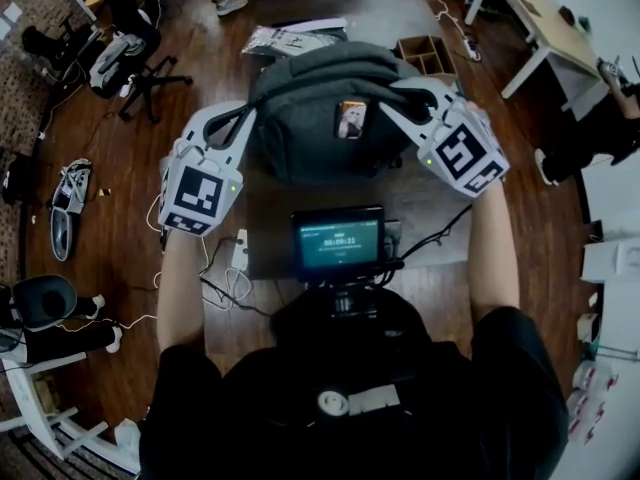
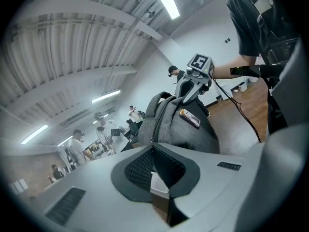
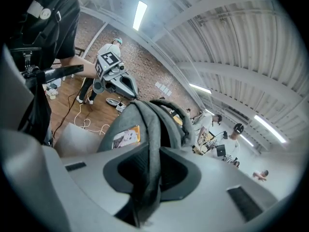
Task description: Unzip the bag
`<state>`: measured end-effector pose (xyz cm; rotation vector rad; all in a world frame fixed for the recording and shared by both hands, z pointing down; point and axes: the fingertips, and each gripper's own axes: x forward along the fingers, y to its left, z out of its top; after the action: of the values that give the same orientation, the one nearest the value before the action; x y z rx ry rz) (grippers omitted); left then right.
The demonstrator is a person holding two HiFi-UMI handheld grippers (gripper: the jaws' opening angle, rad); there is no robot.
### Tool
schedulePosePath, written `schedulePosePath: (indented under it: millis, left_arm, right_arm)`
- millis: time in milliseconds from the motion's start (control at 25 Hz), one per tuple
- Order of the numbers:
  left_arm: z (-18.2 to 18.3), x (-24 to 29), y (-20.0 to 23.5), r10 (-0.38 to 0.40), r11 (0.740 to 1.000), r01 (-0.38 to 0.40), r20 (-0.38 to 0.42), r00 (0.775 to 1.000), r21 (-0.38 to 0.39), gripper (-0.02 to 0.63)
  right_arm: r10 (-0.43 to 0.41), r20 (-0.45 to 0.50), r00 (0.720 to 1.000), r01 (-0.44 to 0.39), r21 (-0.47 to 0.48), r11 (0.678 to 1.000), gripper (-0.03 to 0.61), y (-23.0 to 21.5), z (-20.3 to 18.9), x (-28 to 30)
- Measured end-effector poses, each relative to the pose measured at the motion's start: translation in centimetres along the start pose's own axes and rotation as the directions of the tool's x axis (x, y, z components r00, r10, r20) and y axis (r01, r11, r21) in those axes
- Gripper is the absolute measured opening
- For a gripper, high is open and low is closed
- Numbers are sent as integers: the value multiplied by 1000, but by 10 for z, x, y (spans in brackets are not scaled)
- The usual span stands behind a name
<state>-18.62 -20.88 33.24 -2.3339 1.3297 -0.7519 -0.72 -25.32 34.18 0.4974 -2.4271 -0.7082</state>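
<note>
Looking down past the small screen (image 1: 338, 243) mounted at our chest, we saw the grey bag (image 1: 310, 133) standing upright on the dark bench (image 1: 262, 240), between our two hands. The left tongs (image 2: 153, 148) were at the bag's left side, pinched together on the little metal zip pull (image 2: 153, 140). The zip line ran up the bag from their tips. The right tongs (image 3: 146, 151) were at the bag's upper right, clamped narrow on a grey strap (image 3: 153, 124) that came down from the top of the bag and passed between the pads. A small orange-edged card (image 1: 351, 119) with a picture sat on the side of the bag facing us, between the two tongs. Beyond the bag lay a flat plastic-wrapped packet (image 1: 290, 40), and to its right an open cardboard box (image 1: 425, 55) with dividers. Farther off to the left, a black office chair (image 1: 140, 63) stood on the wooden floor (image 1: 130, 158). In the gripper views we could see people standing far across the room, too small to make out more.
</note>
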Motion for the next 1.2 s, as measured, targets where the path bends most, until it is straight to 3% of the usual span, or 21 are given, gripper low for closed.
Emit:
schedulePosePath:
  millis: [400,560,680,880,1080,1200]
  left_arm:
    - [-67,-2,-14,71,978,-78,-43,997,-194,3]
    - [-72,1,-16,106,971,-108,-23,994,-212,3]
    - [-76,0,-18,122,979,-126,-36,992,-159,3]
    - [-87,4,-20,139,989,-134,-106,985,54,5]
    - [-97,8,-27,160,979,-138,-147,976,152,5]
    - [-116,14,-42,123,978,-83,-211,970,192,5]
  right_arm:
    - [-7,-20,1000,8,7,1000,86,-2,-7,-2]
    - [-13,-32,999,13,4,1000,86,-3,-8,-3]
    - [-12,-46,999,12,-7,1000,86,-2,-7,-4]
    - [-11,-61,998,9,-30,1000,86,-1,-6,-7]
    - [-11,-67,998,9,-26,1000,86,-2,-7,-8]
    - [-16,-79,997,12,-46,999,86,-1,-7,-10]
